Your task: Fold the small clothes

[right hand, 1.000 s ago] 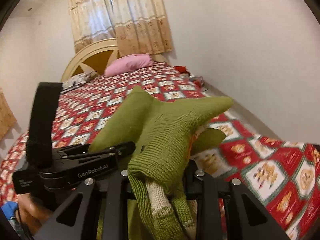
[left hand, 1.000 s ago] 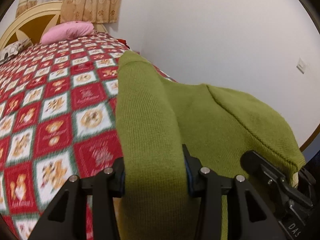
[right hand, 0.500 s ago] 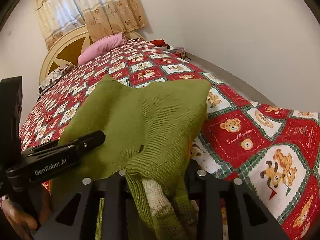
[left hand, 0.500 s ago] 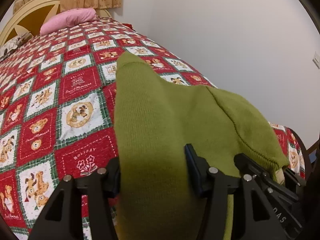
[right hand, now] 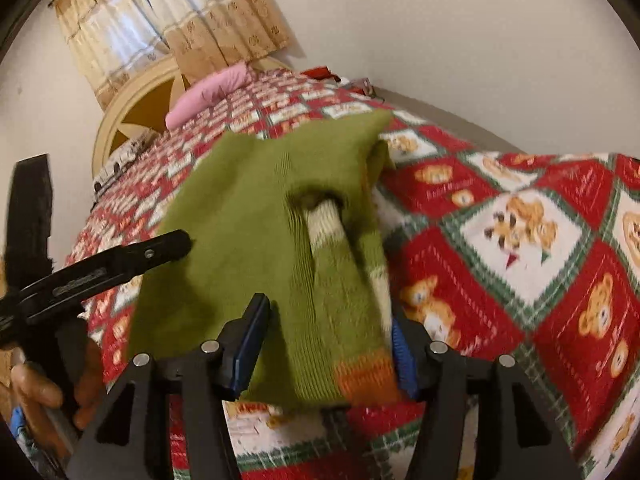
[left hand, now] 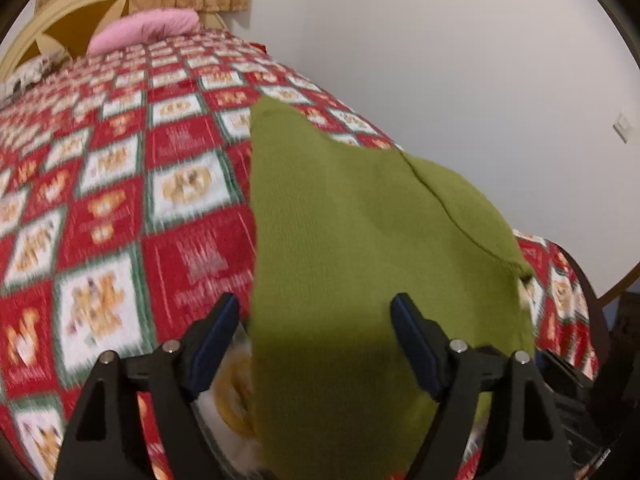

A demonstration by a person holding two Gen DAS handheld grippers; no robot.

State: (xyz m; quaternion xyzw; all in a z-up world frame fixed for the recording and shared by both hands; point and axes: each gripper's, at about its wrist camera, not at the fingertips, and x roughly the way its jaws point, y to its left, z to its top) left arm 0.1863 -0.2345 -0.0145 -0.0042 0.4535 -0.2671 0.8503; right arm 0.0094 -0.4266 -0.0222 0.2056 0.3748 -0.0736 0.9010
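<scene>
Green knit garment point(left hand: 360, 240): a small olive piece with cream and orange bands at one hem, spread flat on the near part of the bed; its folded body reaches toward the far side, one point toward the headboard.
Left gripper point(left hand: 316, 340): jaws spread and just been opening; the cloth's near edge lies between the blue pads, the left pad clear of it, with a gap showing; contact at the right pad is unclear.
Right gripper point(right hand: 326, 344): jaws parted and just been opening; the banded hem point(right hand: 366, 378) lies between them, loose on the left side, while contact at the right pad cannot be told.
Bedspread point(right hand: 520, 240): red, white and green teddy-bear squares, under the garment.
Pink pillow point(left hand: 146, 30): at the far end, by the cream headboard point(right hand: 132, 116).
Curtains point(right hand: 172, 28): beige, behind the headboard.
Person's hand point(right hand: 44, 392): at the left edge of the right view, holding the left tool's handle.
</scene>
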